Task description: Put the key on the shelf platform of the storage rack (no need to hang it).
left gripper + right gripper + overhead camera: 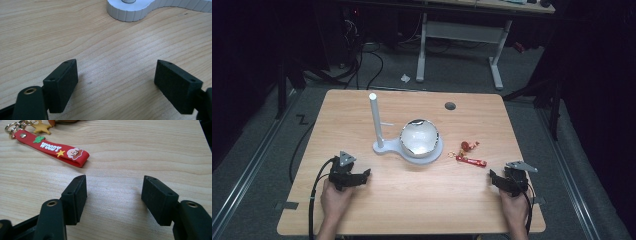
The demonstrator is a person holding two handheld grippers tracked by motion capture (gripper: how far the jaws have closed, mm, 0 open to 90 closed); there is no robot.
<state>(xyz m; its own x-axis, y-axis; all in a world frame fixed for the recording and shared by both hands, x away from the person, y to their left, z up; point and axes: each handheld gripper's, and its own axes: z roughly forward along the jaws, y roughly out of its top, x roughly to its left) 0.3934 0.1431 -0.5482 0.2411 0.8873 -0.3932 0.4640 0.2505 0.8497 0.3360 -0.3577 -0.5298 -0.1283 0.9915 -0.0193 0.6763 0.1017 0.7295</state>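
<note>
Red rubber keychain strap reading WOODY, gold star charm, lies flat on my table; both hand-held grippers, left and right, gape empty.

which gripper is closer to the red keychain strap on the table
Right. The right gripper rests just in front of the red keychain strap, fingers open toward it. The left gripper sits far across the table, beyond the white stand.

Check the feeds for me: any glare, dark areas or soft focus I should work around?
High view: the bowl throws bright glare; the room around the table is dark. Left gripper view: sharp wood grain, soft shadow under the left gripper. Right gripper view: the red keychain strap reads crisply, evenly lit.
</note>
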